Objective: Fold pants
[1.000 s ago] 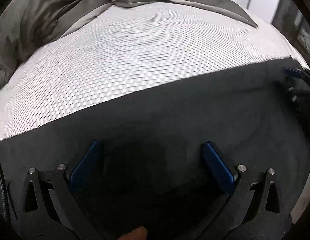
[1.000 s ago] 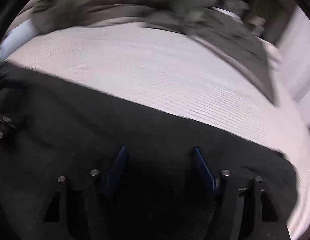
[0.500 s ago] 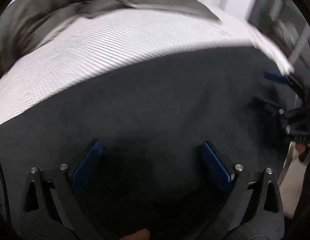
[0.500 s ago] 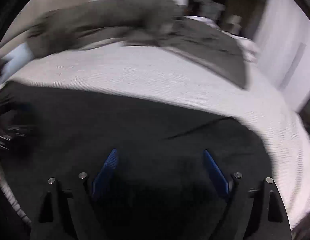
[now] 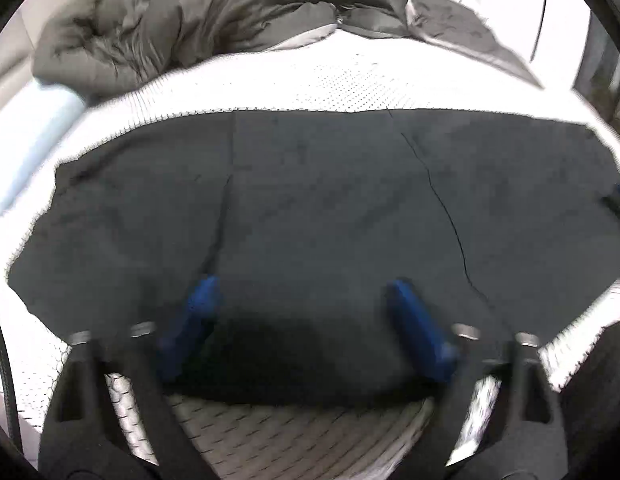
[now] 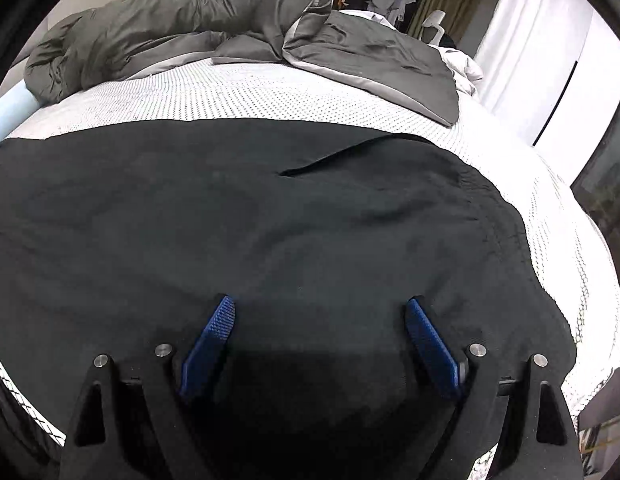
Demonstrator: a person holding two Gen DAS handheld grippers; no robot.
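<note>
Black pants [image 5: 329, 208] lie flat across a white mesh-patterned bed [image 5: 310, 84], folded lengthwise into one long band. In the right wrist view the pants [image 6: 270, 220] show the waistband end at the right with a pocket slit. My left gripper [image 5: 302, 292] is open and empty, raised above the near edge of the pants. My right gripper [image 6: 317, 312] is open and empty, above the pants near the waist end. The right gripper's tip shows at the far right edge of the left wrist view [image 5: 619, 196].
A crumpled grey duvet [image 5: 214, 20] lies across the far side of the bed, also in the right wrist view [image 6: 230, 36]. A pale blue roll [image 6: 10, 114] sits at the far left. White curtains [image 6: 541, 48] hang at the right. The bed's edge runs just under both grippers.
Both grippers have pulled back and up from the pants, so the whole garment and the bed's near edge are now in view. Both stayed open.
</note>
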